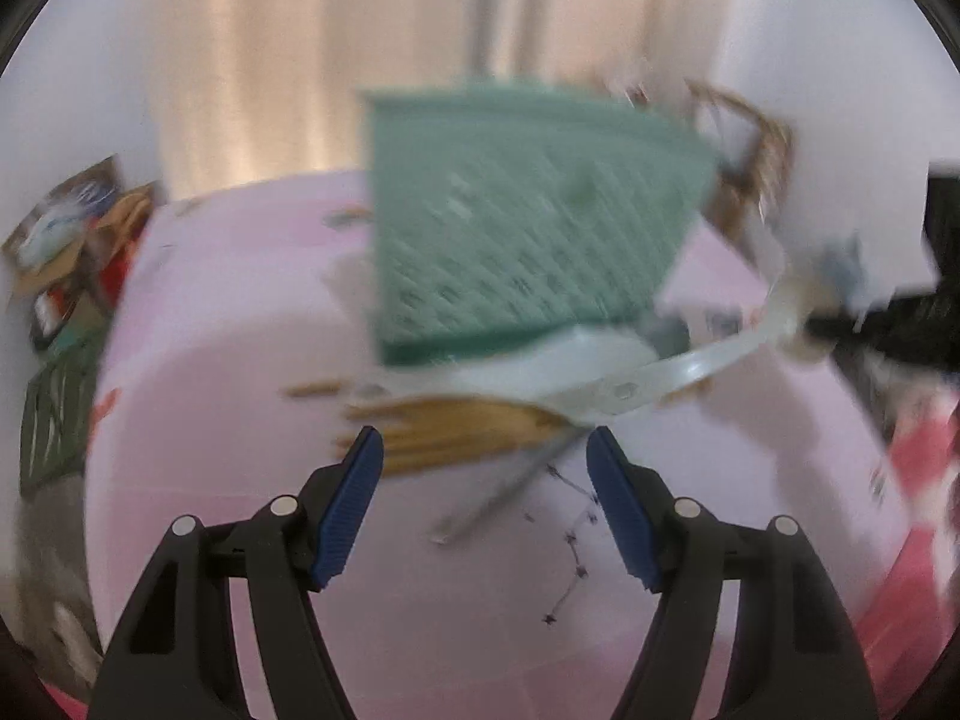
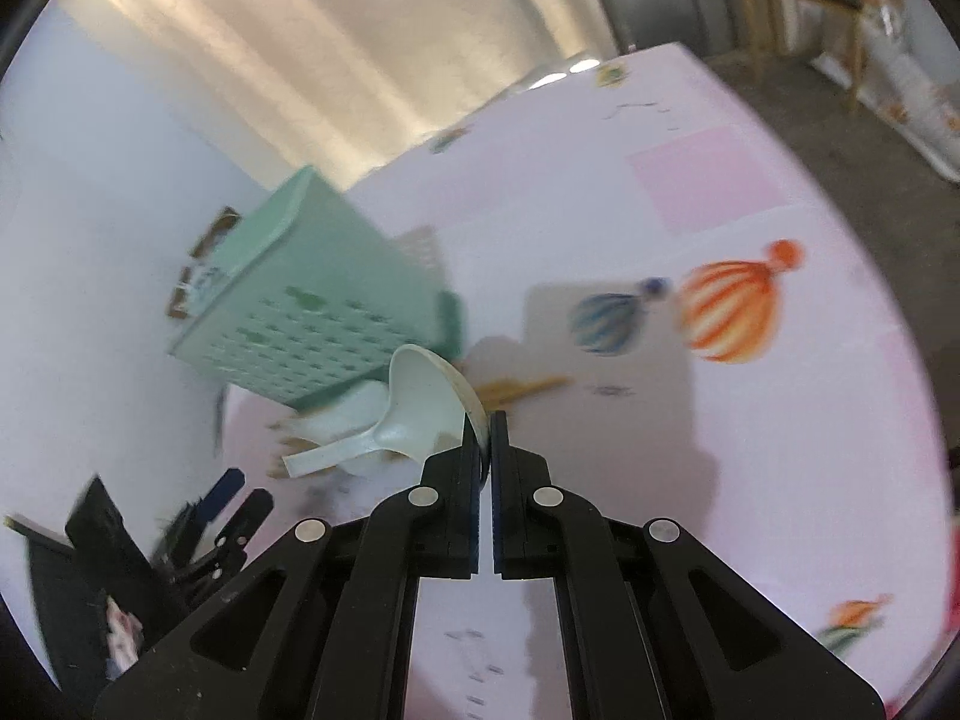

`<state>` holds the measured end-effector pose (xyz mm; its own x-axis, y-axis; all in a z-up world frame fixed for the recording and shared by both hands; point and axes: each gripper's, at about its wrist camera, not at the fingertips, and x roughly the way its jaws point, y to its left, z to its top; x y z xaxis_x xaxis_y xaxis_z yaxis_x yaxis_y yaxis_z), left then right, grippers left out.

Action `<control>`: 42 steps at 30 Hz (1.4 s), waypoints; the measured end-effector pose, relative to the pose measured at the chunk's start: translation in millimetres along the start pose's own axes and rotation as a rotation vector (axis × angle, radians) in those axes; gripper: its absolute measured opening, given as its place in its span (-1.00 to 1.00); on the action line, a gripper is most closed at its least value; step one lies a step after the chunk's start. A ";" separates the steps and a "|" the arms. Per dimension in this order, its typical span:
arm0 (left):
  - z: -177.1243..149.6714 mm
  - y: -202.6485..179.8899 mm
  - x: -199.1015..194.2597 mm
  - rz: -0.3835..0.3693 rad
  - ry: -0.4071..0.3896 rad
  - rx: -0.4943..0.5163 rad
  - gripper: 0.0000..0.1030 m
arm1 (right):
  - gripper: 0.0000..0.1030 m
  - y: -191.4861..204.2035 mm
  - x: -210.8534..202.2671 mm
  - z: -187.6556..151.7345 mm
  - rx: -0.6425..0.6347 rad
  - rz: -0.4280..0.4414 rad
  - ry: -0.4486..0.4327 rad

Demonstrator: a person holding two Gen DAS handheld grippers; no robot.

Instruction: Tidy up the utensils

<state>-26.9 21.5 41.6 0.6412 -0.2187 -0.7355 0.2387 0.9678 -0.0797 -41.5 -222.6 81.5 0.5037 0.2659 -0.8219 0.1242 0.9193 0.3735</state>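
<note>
Black-framed and tipped with blue pads, the right gripper (image 2: 485, 420) is pointing steeply down at a pink tablecloth (image 2: 690, 450) printed with hot-air balloons. Its fingers are pressing together on the rim of a white plastic ladle (image 2: 420, 402), gripping the bowl at its edge. The ladle's handle is trailing toward 8 o'clock, above another white utensil (image 2: 348, 420) lying on the cloth. A mint-green slotted basket (image 2: 318, 312) is standing at 10 o'clock from the fingertips, just beyond the ladle.

In the blurred left wrist view, the left gripper (image 1: 485, 450) is tilting downward with its fingers spread well apart and nothing between them. Wooden chopsticks (image 1: 456, 429) are lying at 12 o'clock, just past its tips, with the basket behind them. No writing is legible anywhere.
</note>
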 end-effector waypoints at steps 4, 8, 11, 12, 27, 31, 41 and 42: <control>-0.9 -29.0 10.9 -0.023 -0.006 0.167 0.33 | -0.97 -19.5 -10.8 -6.7 0.003 -0.058 0.037; 3.7 -56.3 20.4 -0.062 -0.009 0.329 0.33 | -0.97 -21.0 0.0 -16.3 -0.003 -0.105 0.068; 6.9 -65.9 32.5 -0.064 0.015 0.389 0.33 | -0.96 -23.1 12.3 -18.3 0.008 -0.092 0.089; 6.9 -68.4 34.5 -0.046 0.011 0.410 0.33 | -0.96 -23.2 12.9 -19.0 0.003 -0.092 0.094; 2.2 -64.9 31.9 -0.001 -0.017 0.445 -0.65 | -0.93 -23.8 22.8 -28.4 0.000 -0.069 0.121; 7.4 -61.0 16.3 0.029 -0.075 0.433 -0.77 | -0.93 -21.1 19.4 -29.4 -0.012 -0.070 0.115; 37.7 -33.5 -30.1 0.050 -0.192 0.296 -0.96 | -0.93 -15.3 17.0 -29.7 -0.026 -0.074 0.094; 40.1 -30.3 -33.2 0.043 -0.195 0.279 -0.96 | -0.93 -14.5 16.0 -29.7 -0.028 -0.073 0.092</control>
<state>-26.2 -5.6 95.4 0.7760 -0.2243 -0.5895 0.3813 0.9114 0.1551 -60.6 -223.1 50.2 0.4136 0.2227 -0.8828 0.1333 0.9444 0.3007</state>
